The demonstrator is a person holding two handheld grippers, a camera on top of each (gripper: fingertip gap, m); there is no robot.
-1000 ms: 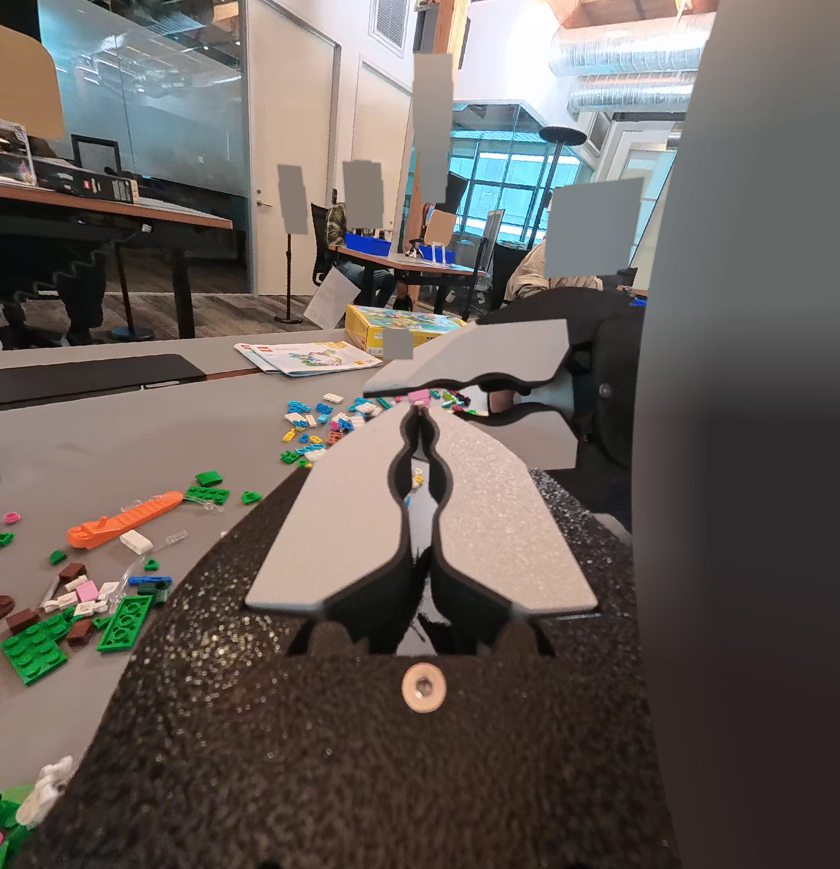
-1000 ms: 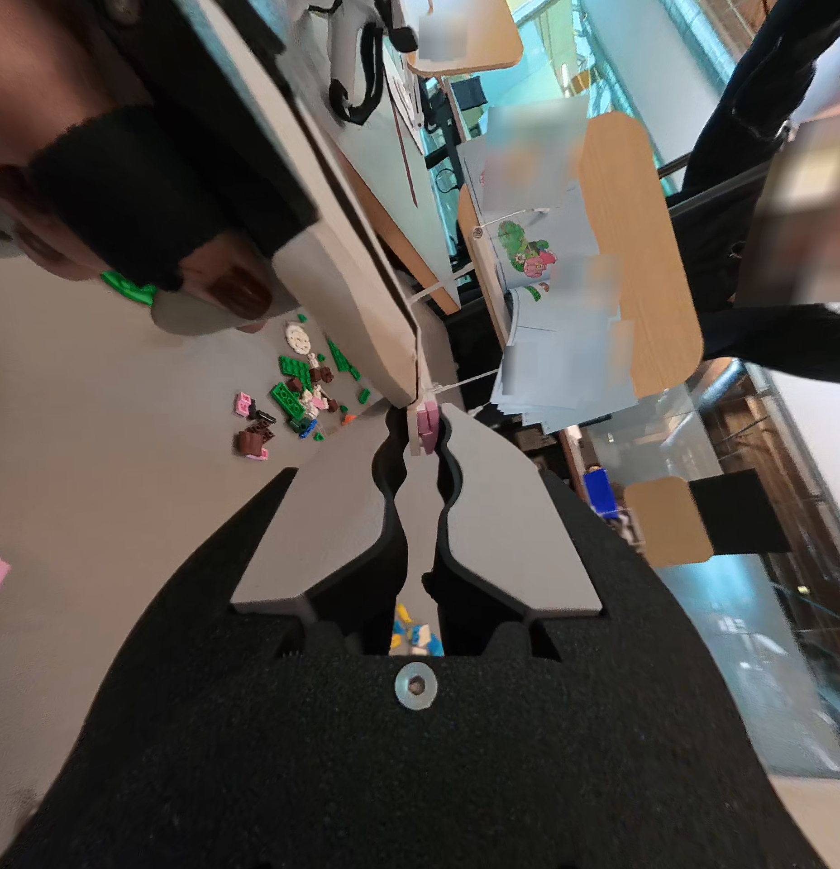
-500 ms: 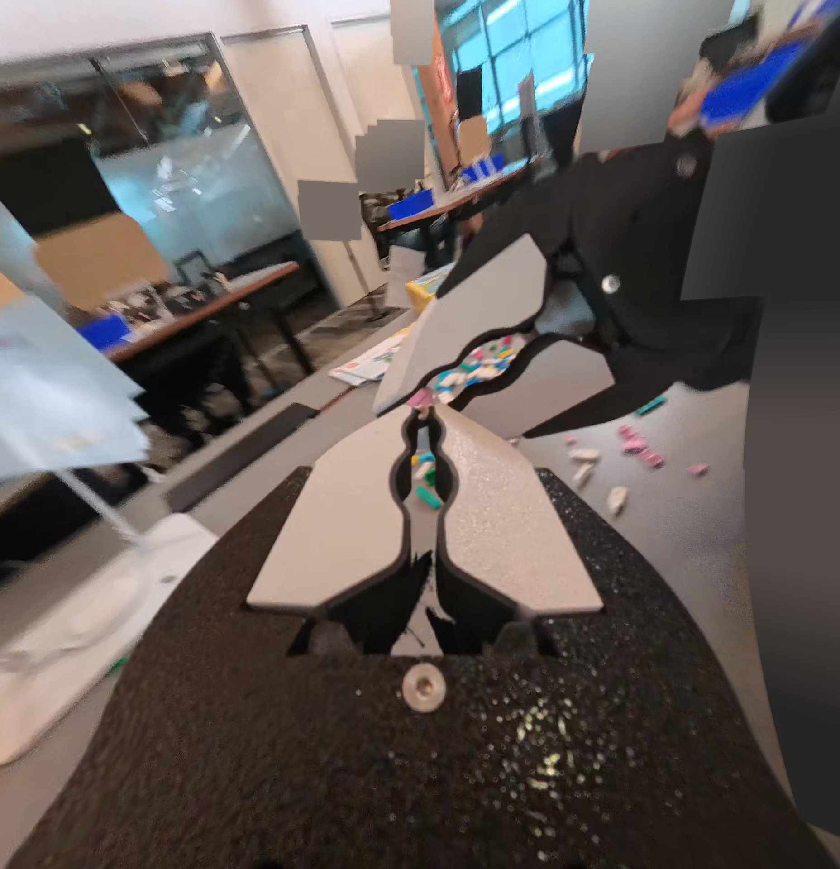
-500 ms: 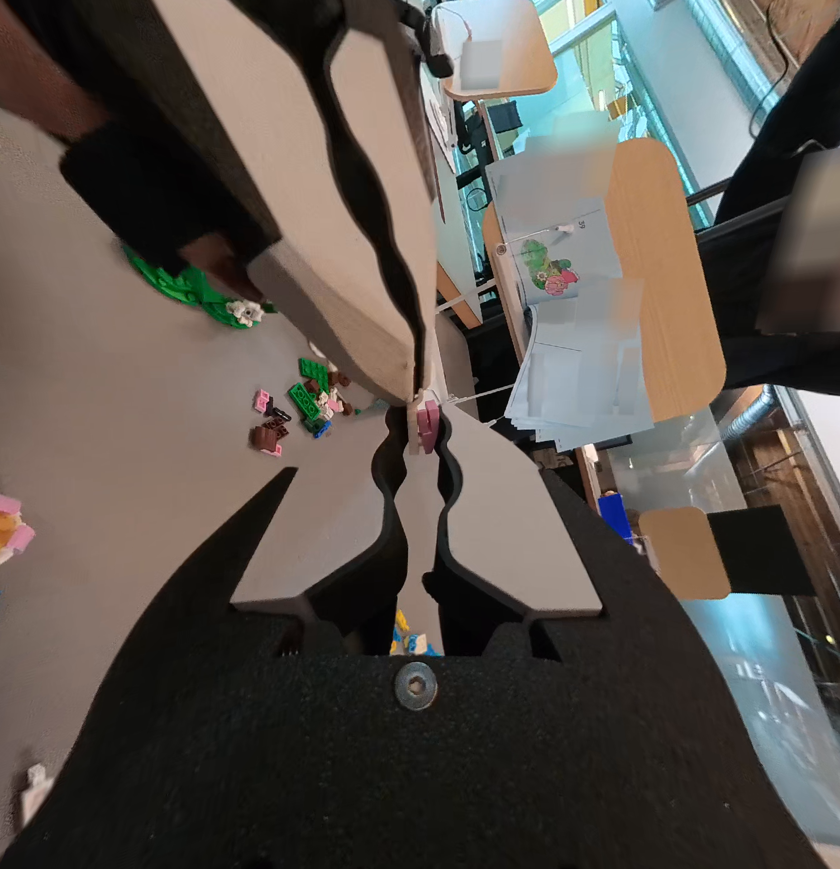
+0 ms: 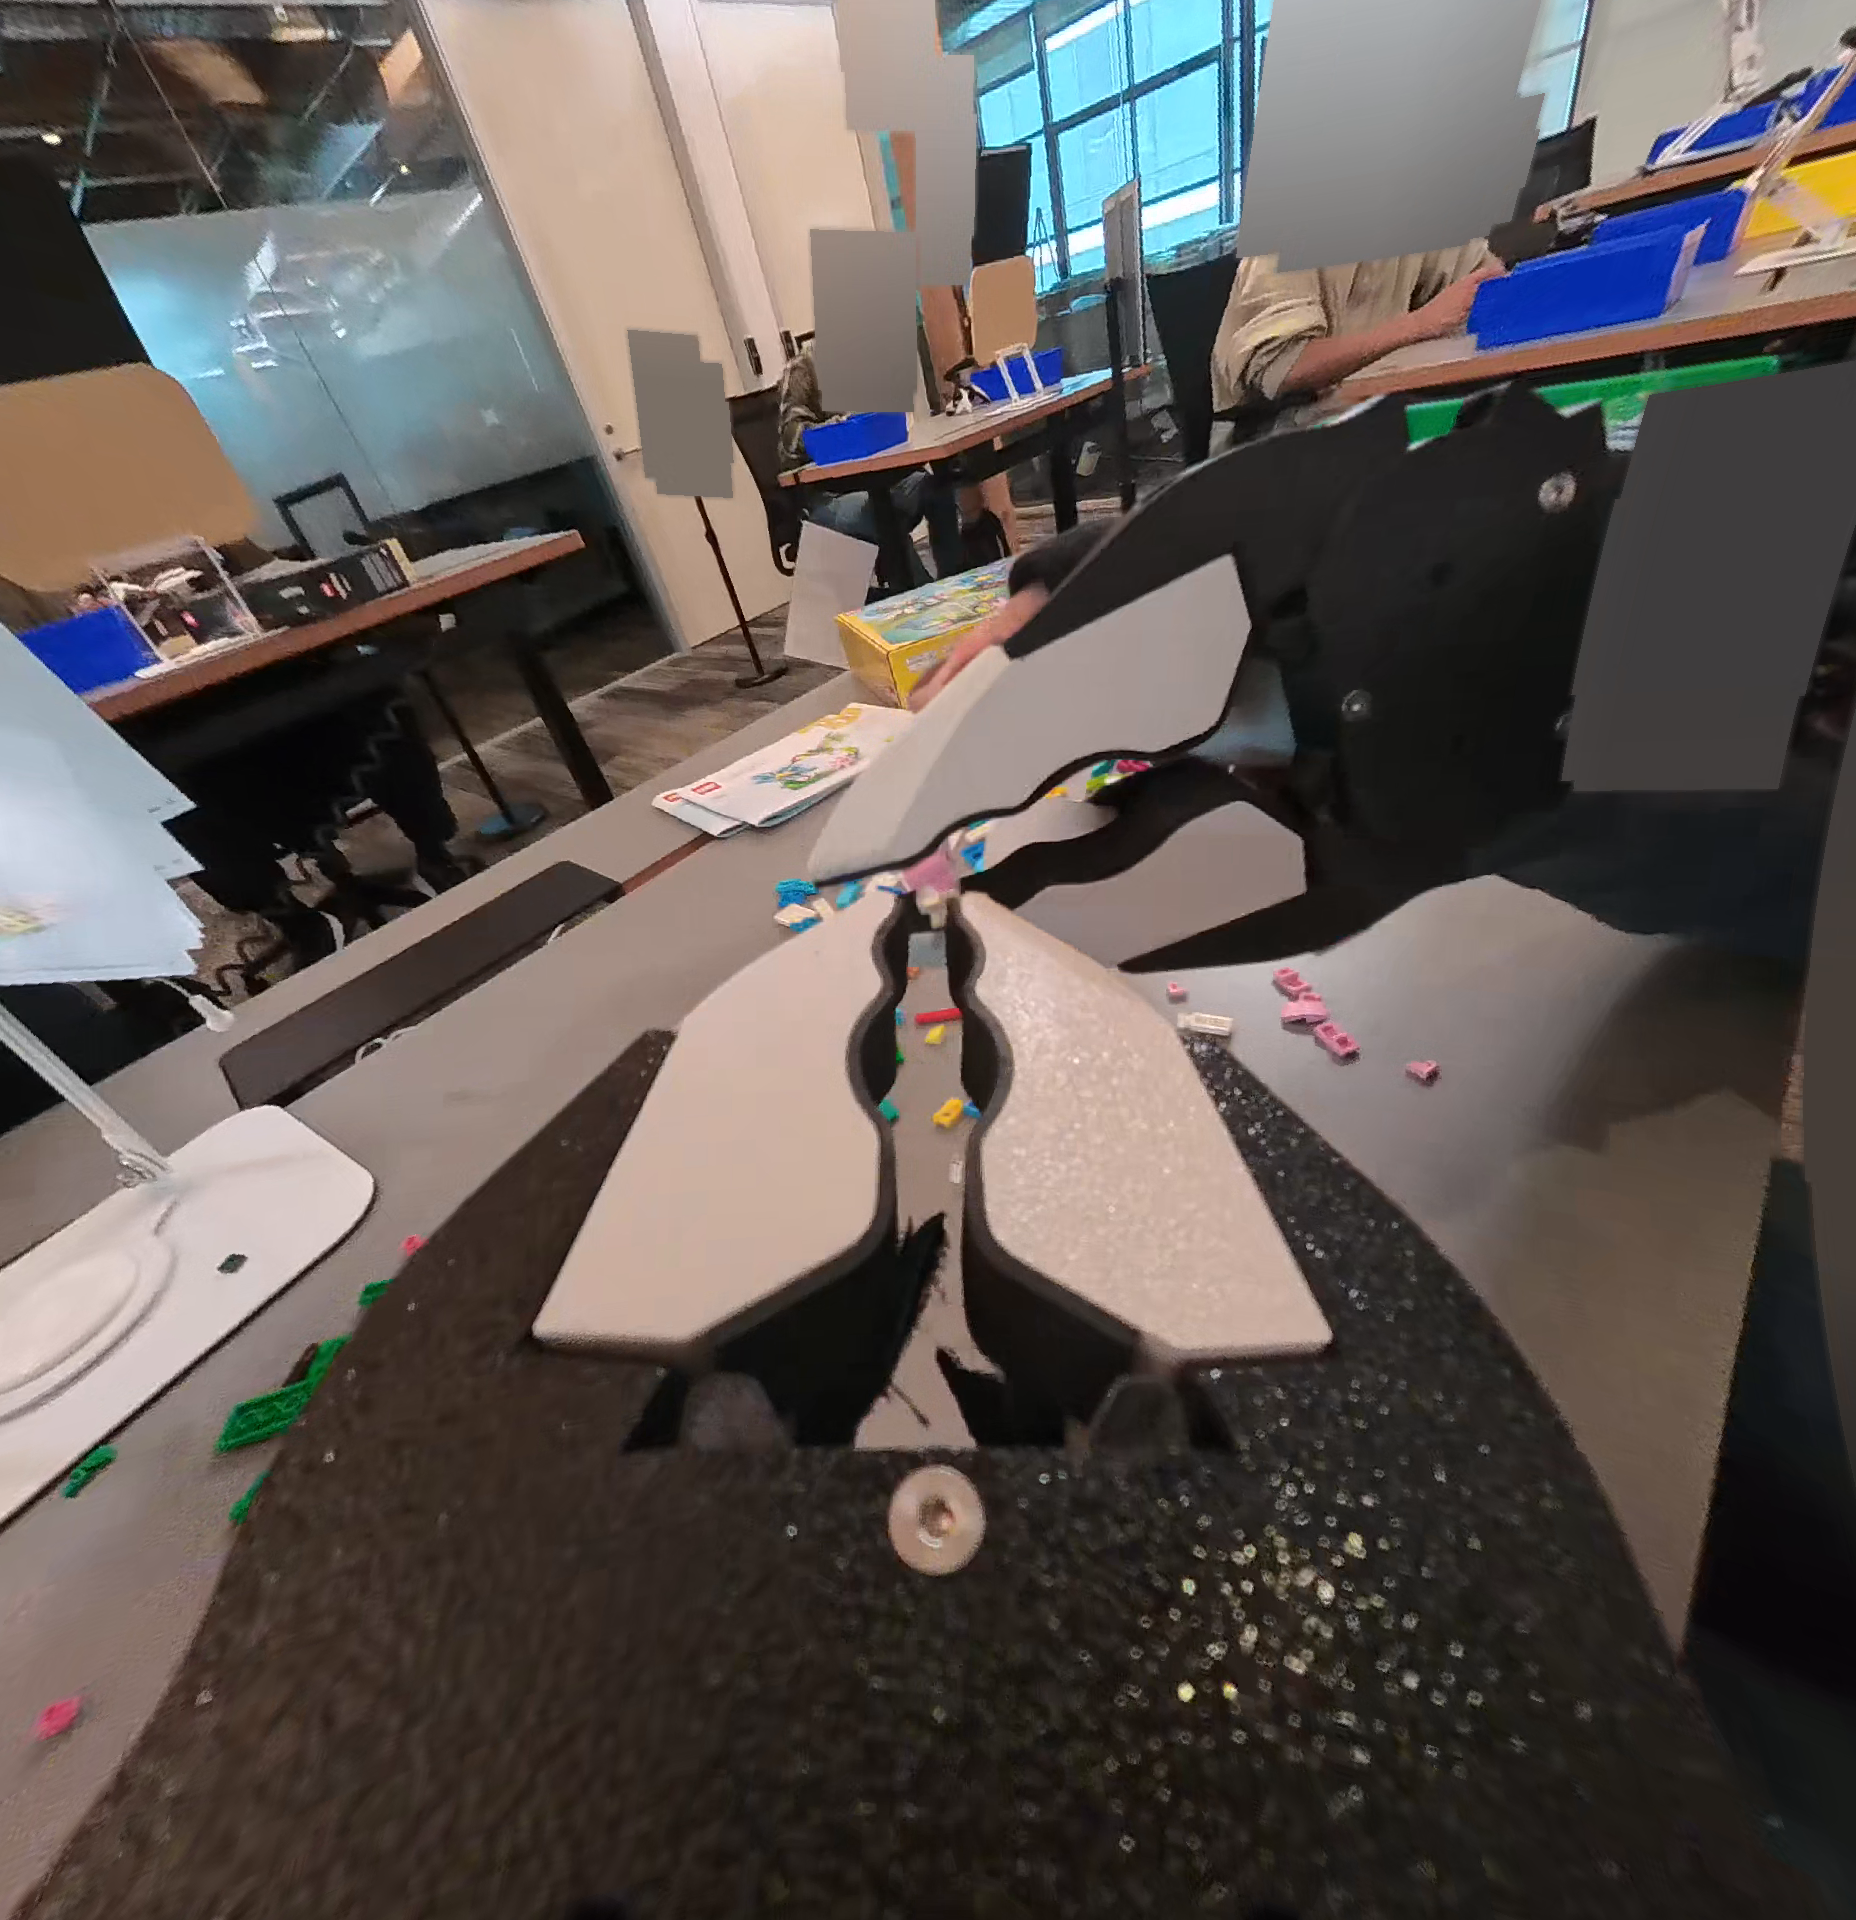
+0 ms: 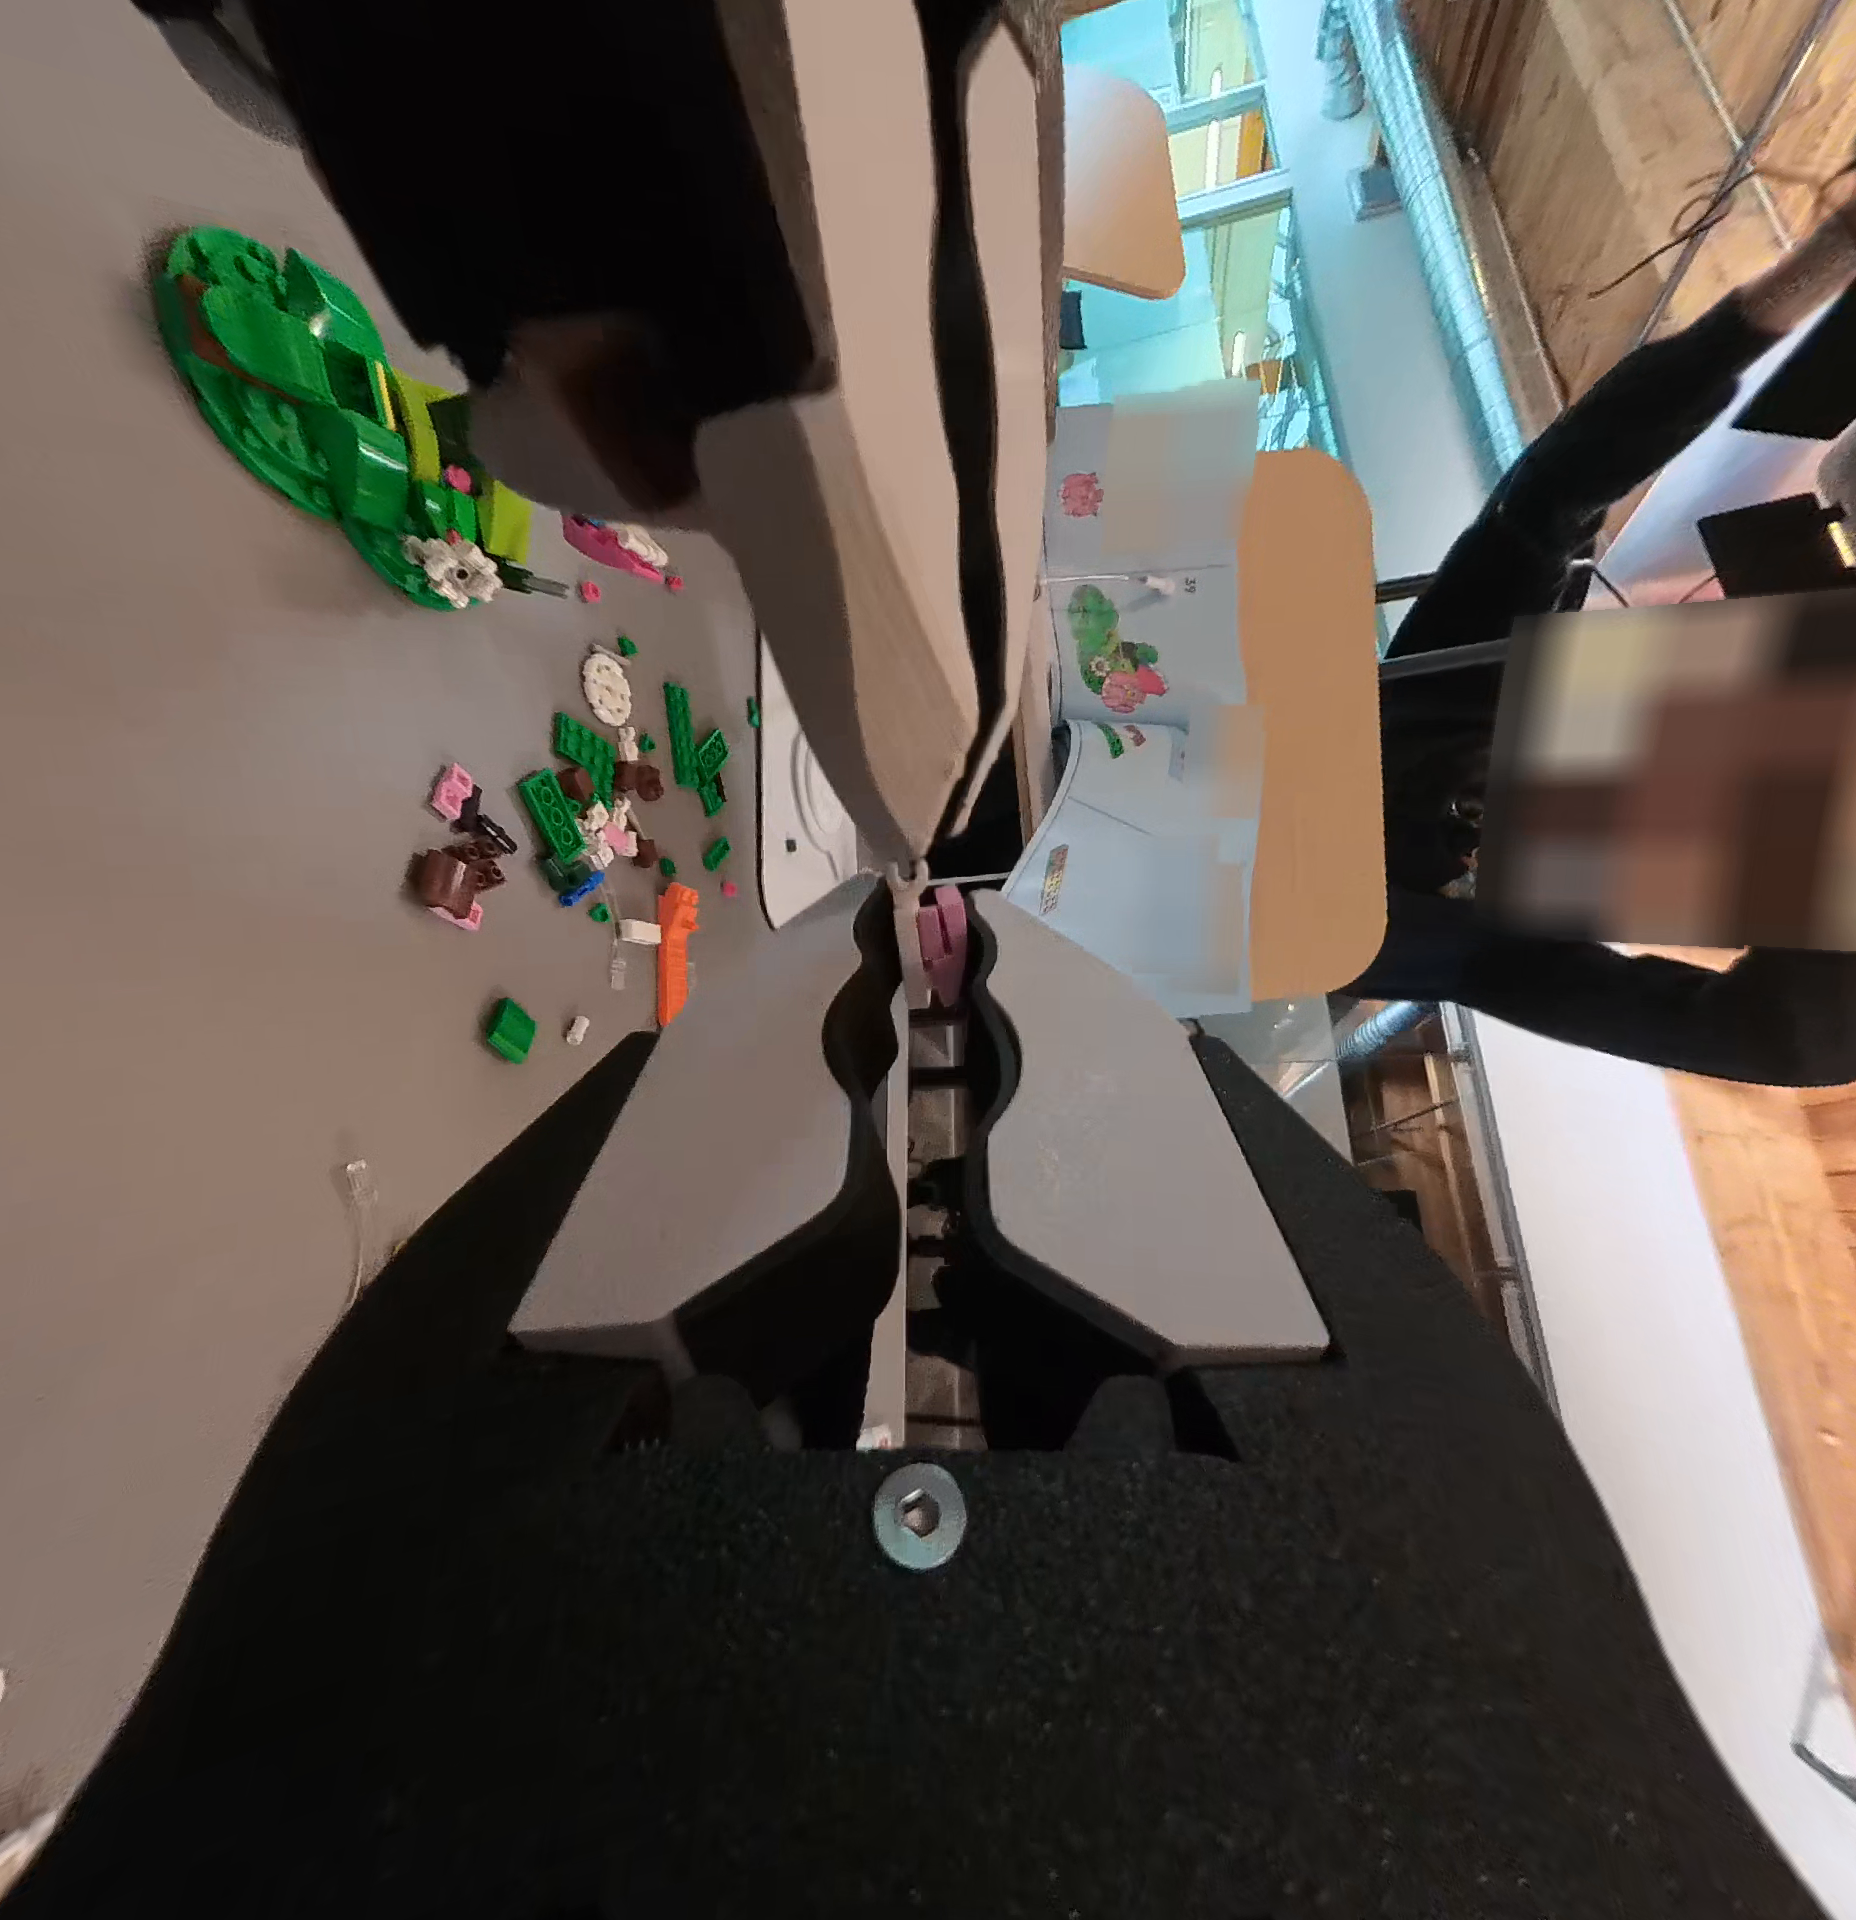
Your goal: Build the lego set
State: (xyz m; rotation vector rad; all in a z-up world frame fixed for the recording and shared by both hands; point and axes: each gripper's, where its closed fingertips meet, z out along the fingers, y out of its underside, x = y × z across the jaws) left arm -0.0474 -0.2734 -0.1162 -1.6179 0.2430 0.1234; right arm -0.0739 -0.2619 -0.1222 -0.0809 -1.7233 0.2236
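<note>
Pink piece (image 6: 939, 935) clamped in right gripper (image 6: 929, 925); left gripper (image 5: 929, 909), newly swung round, pinches a pale bit (image 5: 932, 902) against it: joining underway.

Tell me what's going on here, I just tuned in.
A person is building a Lego set with two handheld grippers held tip to tip above the grey table. The right gripper is shut on a small pink Lego piece. The left gripper pinches a tiny whitish part against it. The half-built green round Lego base and loose bricks lie on the table.
</note>
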